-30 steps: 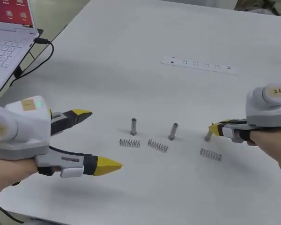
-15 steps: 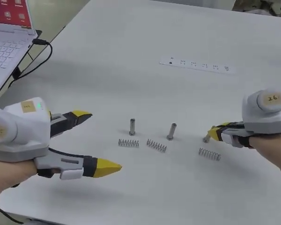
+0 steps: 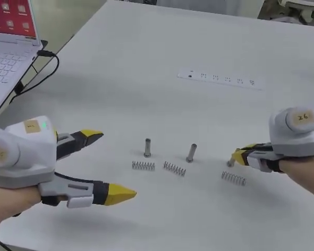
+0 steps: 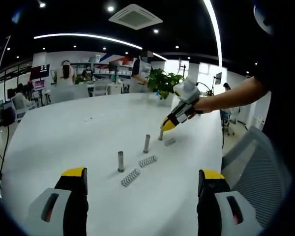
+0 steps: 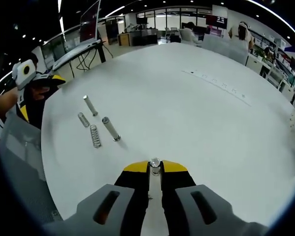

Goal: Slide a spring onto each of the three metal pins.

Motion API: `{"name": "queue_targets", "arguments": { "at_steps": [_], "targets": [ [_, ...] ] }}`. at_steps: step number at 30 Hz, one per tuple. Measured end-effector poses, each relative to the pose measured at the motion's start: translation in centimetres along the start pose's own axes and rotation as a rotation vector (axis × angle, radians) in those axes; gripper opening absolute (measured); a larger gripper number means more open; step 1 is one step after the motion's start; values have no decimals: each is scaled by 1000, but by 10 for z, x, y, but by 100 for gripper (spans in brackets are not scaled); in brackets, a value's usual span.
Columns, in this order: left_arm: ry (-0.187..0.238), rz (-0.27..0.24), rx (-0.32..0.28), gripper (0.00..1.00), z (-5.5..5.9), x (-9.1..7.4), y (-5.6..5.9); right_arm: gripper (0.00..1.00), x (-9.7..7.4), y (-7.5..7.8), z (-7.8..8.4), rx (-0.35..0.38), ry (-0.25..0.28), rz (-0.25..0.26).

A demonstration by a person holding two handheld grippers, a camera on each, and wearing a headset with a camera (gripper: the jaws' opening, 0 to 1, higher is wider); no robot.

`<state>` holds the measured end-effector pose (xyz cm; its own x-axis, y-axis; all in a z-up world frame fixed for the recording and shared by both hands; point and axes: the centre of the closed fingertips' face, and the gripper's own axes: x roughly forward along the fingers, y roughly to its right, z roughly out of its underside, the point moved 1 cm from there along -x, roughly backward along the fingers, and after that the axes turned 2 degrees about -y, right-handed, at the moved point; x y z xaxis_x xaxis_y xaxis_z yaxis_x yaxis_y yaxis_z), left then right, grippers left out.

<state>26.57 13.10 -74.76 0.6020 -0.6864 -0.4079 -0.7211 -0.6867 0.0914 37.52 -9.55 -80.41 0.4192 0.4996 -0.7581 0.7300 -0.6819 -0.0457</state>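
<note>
A wide white table (image 3: 162,47) carries everything. An open laptop (image 3: 5,52) sits at its far left edge. A white power strip (image 3: 220,80) lies flat toward the far side, well apart from the work.

The left gripper (image 3: 118,164) hovers over the near left of the table, its yellow-tipped jaws spread wide and holding nothing. In the left gripper view it faces the row of parts. The right gripper (image 3: 235,156) reaches in low from the right with its jaws clamped on the right pin (image 3: 231,162). That pin's head shows between the yellow tips in the right gripper view.

The left pin (image 3: 147,147) and the middle pin (image 3: 192,152) stand upright on the table, apart from each other. Just in front of the pins, the left spring (image 3: 143,166), the middle spring (image 3: 174,169) and the right spring (image 3: 233,179) lie flat on the table, each still off its pin.
</note>
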Motion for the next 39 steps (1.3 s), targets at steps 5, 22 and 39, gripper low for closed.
{"name": "queue_targets", "arguments": {
  "at_steps": [5, 22, 39],
  "targets": [
    [-4, 4, -1, 90, 1, -1, 2, 7, 0, -1, -1, 10, 4, -7],
    [2, -5, -7, 90, 2, -6, 3, 20, -3, -4, -2, 5, 17, -5],
    [-2, 2, -2, 91, -1, -3, 4, 34, -2, -6, 8, 29, 32, -12]
  ]
}}
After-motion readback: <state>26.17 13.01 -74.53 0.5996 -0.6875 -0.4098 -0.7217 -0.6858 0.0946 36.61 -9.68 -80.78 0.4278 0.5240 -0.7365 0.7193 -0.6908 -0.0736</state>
